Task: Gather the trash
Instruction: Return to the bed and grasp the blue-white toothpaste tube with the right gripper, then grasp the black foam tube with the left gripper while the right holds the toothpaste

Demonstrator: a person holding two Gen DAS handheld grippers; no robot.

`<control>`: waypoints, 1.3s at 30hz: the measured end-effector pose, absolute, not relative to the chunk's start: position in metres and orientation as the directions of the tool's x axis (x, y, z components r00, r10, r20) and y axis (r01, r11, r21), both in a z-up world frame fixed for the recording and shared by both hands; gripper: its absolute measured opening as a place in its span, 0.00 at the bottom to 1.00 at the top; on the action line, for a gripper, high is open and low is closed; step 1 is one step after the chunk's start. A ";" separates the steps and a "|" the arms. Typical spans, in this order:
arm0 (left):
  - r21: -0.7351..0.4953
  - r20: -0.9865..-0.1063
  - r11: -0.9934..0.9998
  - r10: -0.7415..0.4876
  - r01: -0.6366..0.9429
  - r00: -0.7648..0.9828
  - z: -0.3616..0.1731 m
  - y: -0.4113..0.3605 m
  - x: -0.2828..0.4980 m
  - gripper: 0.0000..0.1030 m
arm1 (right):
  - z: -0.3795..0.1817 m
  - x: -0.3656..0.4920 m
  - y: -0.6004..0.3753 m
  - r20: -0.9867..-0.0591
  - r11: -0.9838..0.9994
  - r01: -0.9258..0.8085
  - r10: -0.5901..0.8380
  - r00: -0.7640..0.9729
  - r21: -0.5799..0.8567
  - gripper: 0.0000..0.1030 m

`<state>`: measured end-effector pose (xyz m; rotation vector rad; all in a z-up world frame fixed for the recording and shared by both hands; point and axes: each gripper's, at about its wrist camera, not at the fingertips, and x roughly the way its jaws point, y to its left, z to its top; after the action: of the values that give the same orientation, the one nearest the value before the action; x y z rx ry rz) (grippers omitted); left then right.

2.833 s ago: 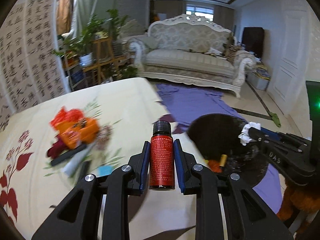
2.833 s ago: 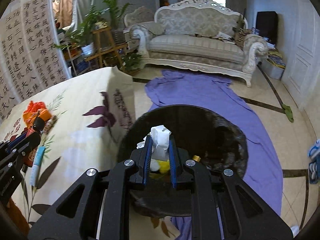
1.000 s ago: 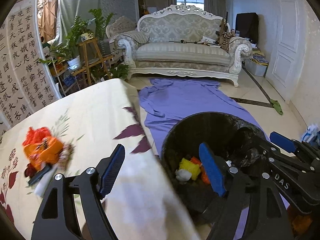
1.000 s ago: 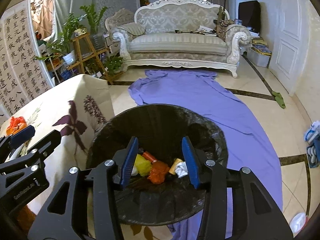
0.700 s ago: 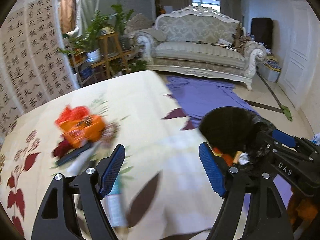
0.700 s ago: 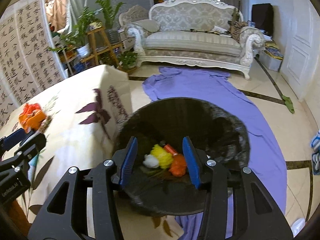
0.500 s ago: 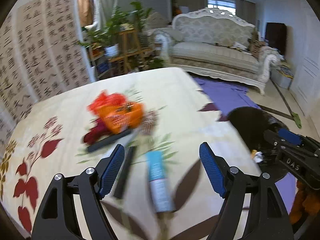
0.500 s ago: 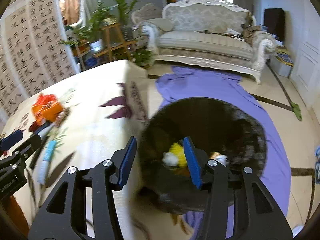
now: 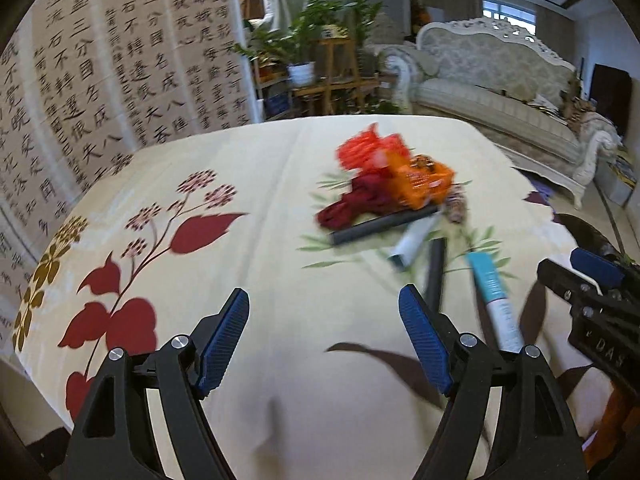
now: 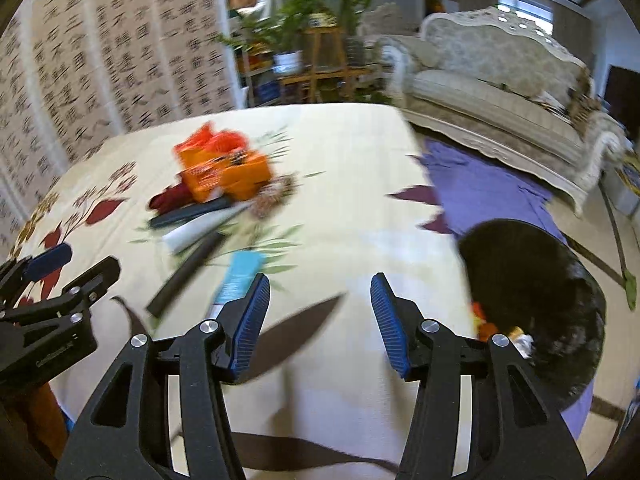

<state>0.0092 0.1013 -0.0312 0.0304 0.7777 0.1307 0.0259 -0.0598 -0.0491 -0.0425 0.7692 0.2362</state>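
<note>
Daylit room, fairly bright; light enters from the window (image 9: 508,14) behind the sofa (image 9: 504,92). Heavy fisheye bending, black vignette at all corners. Motion blur smears the trash pile (image 10: 222,172) in front of the sofa, worse in the right wrist view. Wall calligraphy left of the sofa is sharper in the left view. Soft shadows on the tablecloth (image 9: 260,168).

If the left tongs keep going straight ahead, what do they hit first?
Probably just the bare tablecloth. The left tongs are open and empty, and the trash pile lies off to the right; depth is unclear.
</note>
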 end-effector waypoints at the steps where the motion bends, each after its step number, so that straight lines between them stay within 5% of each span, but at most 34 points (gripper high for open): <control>1: 0.072 -0.700 0.991 0.130 -0.112 0.702 -0.032 0.105 0.009 0.73 | -0.051 0.026 -0.051 -0.699 0.968 -0.248 0.206 0.685 0.042 0.50; 7: 0.046 -0.710 0.991 0.119 -0.123 0.694 -0.038 0.114 0.008 0.73 | -0.062 0.025 -0.024 -0.736 0.949 -0.315 0.223 0.639 0.014 0.46; 13: 0.034 -0.714 0.995 0.093 -0.098 0.694 -0.040 0.108 0.011 0.73 | -0.069 0.024 -0.022 -0.754 0.944 -0.328 0.202 0.625 -0.019 0.18; 22: 0.023 -0.718 0.999 0.036 -0.028 0.696 -0.039 0.083 0.021 0.73 | -0.068 0.038 -0.054 -0.753 0.966 -0.258 0.165 0.637 -0.007 0.17; 31: 0.029 -0.758 0.999 -0.007 0.045 0.652 -0.050 0.058 0.036 0.42 | -0.070 0.043 -0.072 -0.746 0.973 -0.229 0.168 0.644 0.022 0.18; 39: 0.054 -0.768 0.995 -0.010 0.081 0.640 -0.054 0.047 0.038 0.27 | -0.071 0.043 -0.076 -0.740 0.972 -0.233 0.187 0.646 0.041 0.18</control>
<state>0.0377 0.0467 -0.0543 0.0865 0.8745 -0.0523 0.0434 -0.0757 -0.0713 -0.0598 0.8349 0.2391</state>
